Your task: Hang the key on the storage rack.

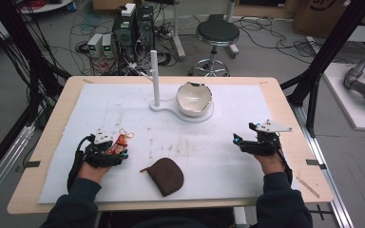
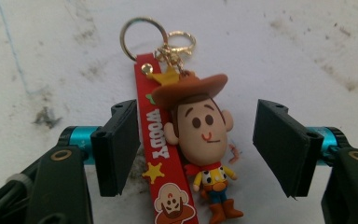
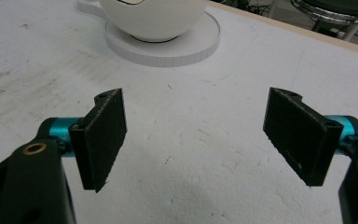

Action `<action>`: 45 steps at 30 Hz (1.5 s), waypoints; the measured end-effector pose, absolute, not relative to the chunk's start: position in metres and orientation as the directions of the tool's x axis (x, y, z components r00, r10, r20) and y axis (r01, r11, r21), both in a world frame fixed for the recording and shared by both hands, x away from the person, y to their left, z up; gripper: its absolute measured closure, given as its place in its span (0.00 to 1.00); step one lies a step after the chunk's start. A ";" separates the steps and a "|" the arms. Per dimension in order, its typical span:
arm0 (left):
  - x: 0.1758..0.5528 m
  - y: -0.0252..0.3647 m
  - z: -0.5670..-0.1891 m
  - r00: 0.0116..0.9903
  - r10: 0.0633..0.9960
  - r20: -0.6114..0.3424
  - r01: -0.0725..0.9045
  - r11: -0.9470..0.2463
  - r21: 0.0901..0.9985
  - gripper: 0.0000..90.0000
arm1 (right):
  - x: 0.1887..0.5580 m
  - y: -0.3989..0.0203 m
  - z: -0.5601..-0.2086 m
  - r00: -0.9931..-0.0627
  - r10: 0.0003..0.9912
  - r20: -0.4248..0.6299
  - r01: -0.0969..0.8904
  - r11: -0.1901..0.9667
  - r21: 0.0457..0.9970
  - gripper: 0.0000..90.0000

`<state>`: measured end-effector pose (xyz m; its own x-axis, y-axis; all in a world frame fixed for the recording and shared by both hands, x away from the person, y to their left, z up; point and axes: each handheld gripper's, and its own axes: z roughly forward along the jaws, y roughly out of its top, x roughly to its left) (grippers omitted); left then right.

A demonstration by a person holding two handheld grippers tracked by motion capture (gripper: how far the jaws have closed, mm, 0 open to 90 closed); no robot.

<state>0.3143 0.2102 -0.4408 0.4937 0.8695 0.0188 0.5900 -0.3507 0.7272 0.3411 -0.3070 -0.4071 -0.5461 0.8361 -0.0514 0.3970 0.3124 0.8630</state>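
A Woody keychain (image 2: 200, 130), a cowboy figure beside a red strap with metal rings, lies flat on the white mat; in the high view the keychain (image 1: 120, 141) sits at the mat's left. My left gripper (image 2: 198, 149) straddles it. The left pad (image 2: 119, 144) stands right beside the strap and the right pad (image 2: 279, 144) is clear of the figure, so the jaws are open around it. In the high view the left gripper (image 1: 116, 148) rests low on the mat. My right gripper (image 3: 198, 140) is open over bare mat, at the right in the high view (image 1: 244, 133).
A brown pouch (image 1: 166, 175) lies near the front edge between the hands. A white cracked bowl (image 1: 194, 98) sits on a round white base (image 3: 200, 42) with an upright post (image 1: 154, 78) at the back centre. The wooden table edge (image 1: 309, 156) runs to the right.
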 end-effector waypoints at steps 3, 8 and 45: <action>0.318 0.212 -0.442 0.497 0.868 0.006 0.608 -0.353 0.711 0.43 | 0.341 -0.307 -0.408 -0.550 0.834 -0.055 0.397 0.319 0.861 0.24; 0.321 0.215 -0.441 0.500 0.866 -0.009 0.617 -0.349 0.705 0.50 | 0.340 -0.307 -0.408 -0.548 0.834 -0.055 0.400 0.320 0.859 0.24; 0.343 0.210 -0.345 0.645 0.761 -0.066 0.327 -0.197 0.924 0.74 | 0.342 -0.306 -0.408 -0.546 0.836 -0.047 0.405 0.312 0.860 0.24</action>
<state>0.3432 0.2104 -0.3445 0.6455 0.7609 -0.0665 0.3273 -0.1969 0.9242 0.3419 -0.3064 -0.4080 -0.5462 0.8364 -0.0468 0.4046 0.3123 0.8595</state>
